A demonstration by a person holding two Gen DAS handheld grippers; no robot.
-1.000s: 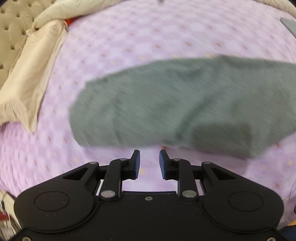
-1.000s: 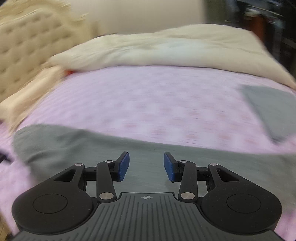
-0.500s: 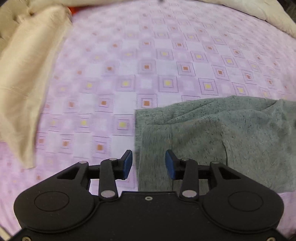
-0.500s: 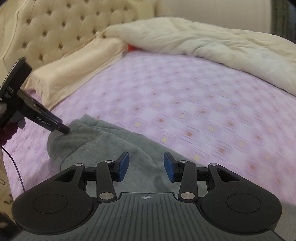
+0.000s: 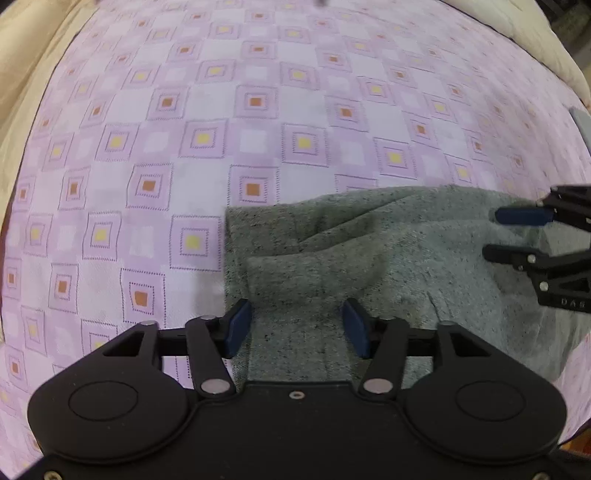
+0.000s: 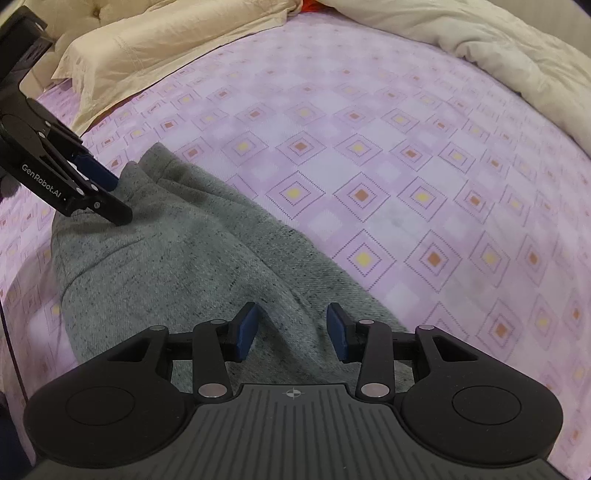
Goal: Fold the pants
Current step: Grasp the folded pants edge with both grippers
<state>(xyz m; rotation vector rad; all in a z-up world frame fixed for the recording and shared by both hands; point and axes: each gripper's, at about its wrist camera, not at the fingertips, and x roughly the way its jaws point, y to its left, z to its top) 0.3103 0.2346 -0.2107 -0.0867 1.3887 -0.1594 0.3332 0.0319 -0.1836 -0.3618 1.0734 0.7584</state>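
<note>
Grey pants lie rumpled on the purple patterned bedsheet. My left gripper is open, low over the pants' left end, its jaws either side of a raised fold. It also shows in the right wrist view, its tips at the cloth. My right gripper is open over a ridge of the pants. It also shows at the right edge of the left wrist view, open just above the cloth.
A cream pillow lies at the far left. A cream duvet is bunched along the far right of the bed. A padded headboard is behind the pillow. A grey item shows at the right edge.
Both grippers have dropped closer to the pants and the bed. The left gripper has opened wider and now straddles a fold. The right gripper stays open, now over a ridge of cloth.
</note>
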